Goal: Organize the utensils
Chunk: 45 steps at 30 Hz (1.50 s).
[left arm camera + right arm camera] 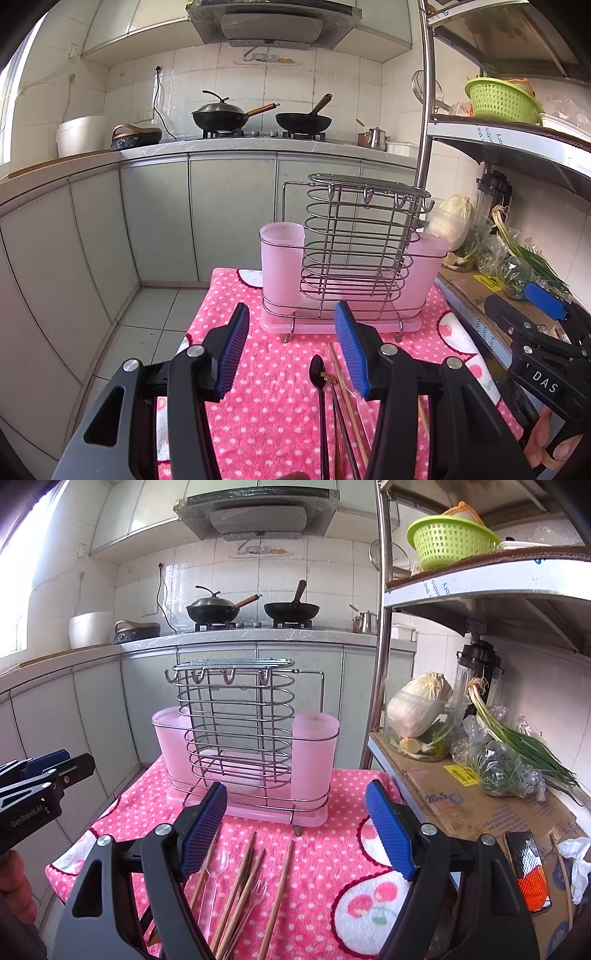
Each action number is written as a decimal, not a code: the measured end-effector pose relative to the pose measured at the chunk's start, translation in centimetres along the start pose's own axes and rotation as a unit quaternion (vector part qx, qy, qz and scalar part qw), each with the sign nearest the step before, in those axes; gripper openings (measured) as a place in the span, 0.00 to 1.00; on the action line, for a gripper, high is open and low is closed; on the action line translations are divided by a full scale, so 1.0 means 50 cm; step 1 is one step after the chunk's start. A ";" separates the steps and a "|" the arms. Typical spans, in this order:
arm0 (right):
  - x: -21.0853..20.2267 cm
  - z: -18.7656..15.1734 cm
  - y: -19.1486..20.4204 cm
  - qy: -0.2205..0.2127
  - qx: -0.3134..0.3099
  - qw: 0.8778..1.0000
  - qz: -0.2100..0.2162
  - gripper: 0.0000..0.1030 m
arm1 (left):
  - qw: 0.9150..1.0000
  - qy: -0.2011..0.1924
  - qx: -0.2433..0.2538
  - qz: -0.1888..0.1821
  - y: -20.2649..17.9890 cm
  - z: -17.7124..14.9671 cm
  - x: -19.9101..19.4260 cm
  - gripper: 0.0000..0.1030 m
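Both grippers are hovering wide open and empty; chopsticks lying bunched beneath the jaws risk scattering when pinched.

A pink white-dotted cloth is covering the desk, carrying a pale pink holder, brown chopsticks and a black spoon.
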State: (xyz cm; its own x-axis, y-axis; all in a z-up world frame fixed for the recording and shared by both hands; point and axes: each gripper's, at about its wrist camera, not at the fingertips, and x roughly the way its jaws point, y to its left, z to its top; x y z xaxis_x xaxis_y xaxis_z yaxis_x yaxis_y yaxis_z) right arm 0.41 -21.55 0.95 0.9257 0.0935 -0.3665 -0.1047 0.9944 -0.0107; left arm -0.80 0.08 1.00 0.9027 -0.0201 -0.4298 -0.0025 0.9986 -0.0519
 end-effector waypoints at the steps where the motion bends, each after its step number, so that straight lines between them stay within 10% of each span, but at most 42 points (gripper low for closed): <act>1: -0.001 -0.001 0.002 -0.001 -0.001 1.000 0.000 0.76 | 1.000 0.000 -0.001 0.000 0.005 -0.001 0.000 0.46; 45: -0.003 -0.003 -0.003 -0.003 0.005 1.000 0.001 0.76 | 1.000 0.001 0.000 0.001 0.003 -0.001 -0.001 0.46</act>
State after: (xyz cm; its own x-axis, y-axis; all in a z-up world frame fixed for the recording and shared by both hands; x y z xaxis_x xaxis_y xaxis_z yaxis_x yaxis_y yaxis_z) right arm 0.27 -21.71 0.89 0.9277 0.0957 -0.3608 -0.1029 0.9947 -0.0008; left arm -0.85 0.21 0.99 0.9016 -0.0190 -0.4322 -0.0037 0.9987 -0.0517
